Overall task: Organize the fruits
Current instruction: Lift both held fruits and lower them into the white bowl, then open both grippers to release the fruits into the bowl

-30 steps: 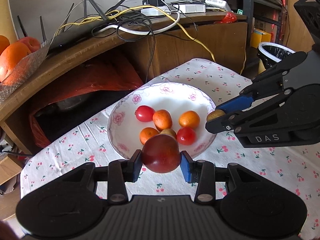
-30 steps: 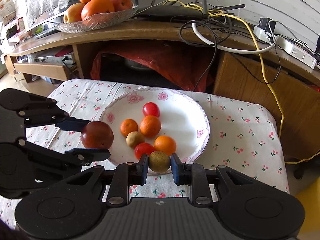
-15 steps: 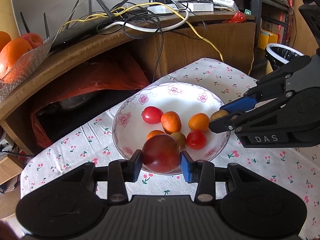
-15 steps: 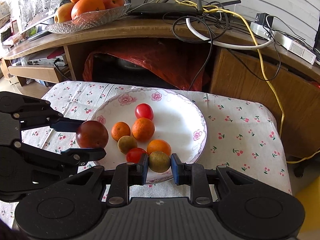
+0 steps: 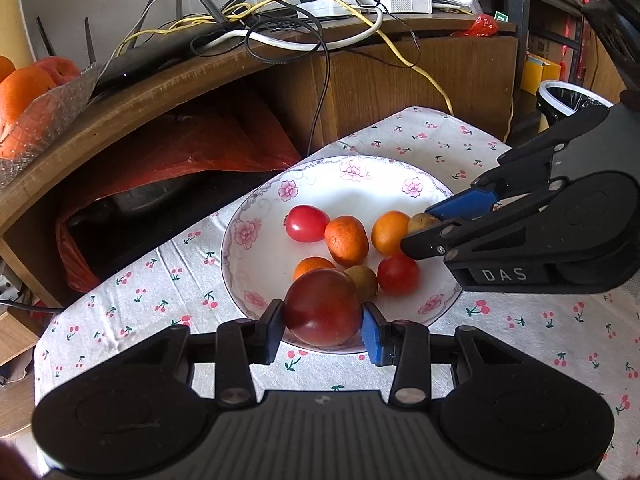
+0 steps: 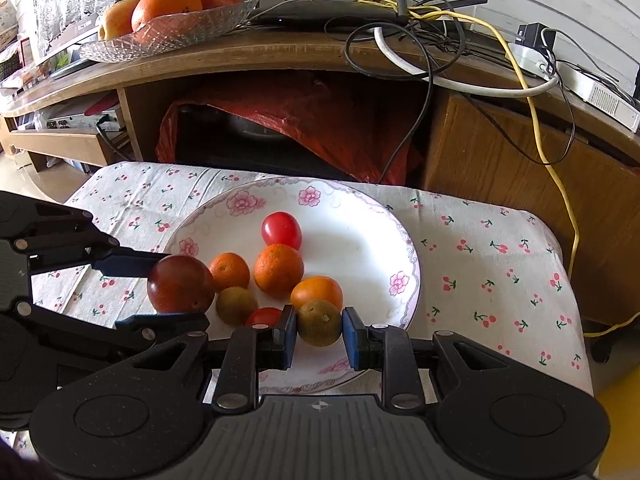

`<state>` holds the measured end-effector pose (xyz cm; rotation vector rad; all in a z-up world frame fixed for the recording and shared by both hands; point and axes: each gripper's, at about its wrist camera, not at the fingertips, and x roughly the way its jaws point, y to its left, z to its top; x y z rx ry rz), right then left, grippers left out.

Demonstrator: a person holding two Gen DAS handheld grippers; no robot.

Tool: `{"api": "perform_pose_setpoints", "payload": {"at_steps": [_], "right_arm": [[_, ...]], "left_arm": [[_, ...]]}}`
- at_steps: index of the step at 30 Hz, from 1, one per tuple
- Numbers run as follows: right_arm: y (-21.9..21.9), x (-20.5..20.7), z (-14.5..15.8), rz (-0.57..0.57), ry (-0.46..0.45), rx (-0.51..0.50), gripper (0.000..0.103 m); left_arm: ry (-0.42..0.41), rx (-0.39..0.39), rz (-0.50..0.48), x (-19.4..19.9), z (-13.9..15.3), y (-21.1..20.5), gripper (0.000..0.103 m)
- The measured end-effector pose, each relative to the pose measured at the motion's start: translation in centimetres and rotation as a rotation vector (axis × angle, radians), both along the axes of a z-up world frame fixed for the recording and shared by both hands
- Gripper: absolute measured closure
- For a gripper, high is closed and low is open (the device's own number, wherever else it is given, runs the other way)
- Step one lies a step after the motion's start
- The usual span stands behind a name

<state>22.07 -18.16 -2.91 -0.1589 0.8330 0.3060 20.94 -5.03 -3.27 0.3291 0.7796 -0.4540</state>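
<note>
Left gripper (image 5: pixel 322 322) clamped on a dark red plum (image 5: pixel 322 308), held over the near rim of the plate (image 5: pixel 256 216), pads pressed to both sides of the fruit. Right gripper (image 6: pixel 319 330) closed around a small brown-green fruit (image 6: pixel 319 322), perhaps a longan, hard to tell through the fisheye; held over the plate's near right part, just beside an orange (image 6: pixel 317 292).

On the plate: a red tomato (image 6: pixel 281 230) farthest back, a large tangerine (image 6: pixel 279 269) in the middle, a smaller tangerine (image 6: pixel 229 271) to its left, a second brown-green fruit (image 6: pixel 236 305) near the plum, and another tomato (image 6: pixel 264 316) partly hidden behind the right gripper's left finger. Whether either held fruit touches the plate cannot be told.

Plate resting on a cherry-print cloth (image 6: pixel 480 264) over a low table. Behind it a wooden desk (image 6: pixel 280 52) with a tangle of cables (image 6: pixel 404 36), a glass bowl (image 6: pixel 172 36) of oranges and apples at its left end, and a red bag (image 6: pixel 320 120) stuffed in the opening beneath.
</note>
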Motion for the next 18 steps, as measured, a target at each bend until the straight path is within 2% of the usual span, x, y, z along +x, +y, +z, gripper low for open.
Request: {"api": "perform_pose_setpoints", "payload": {"at_steps": [11, 14, 18], "right_arm": [[0.07, 0.28, -0.59, 0.005, 0.002, -0.004, 0.082], [0.0, 0.25, -0.23, -0.002, -0.011, 0.005, 0.075], [-0.24, 0.17, 0.18, -0.011, -0.024, 0.013, 0.074]], "left_arm": [[-0.01, 0.006, 0.015, 0.58, -0.43, -0.1, 0.054], [-0.01, -0.001, 0.021, 0.62, -0.37, 0.02, 0.054], [-0.012, -0.005, 0.029, 0.55, -0.23, 0.14, 0.054]]}}
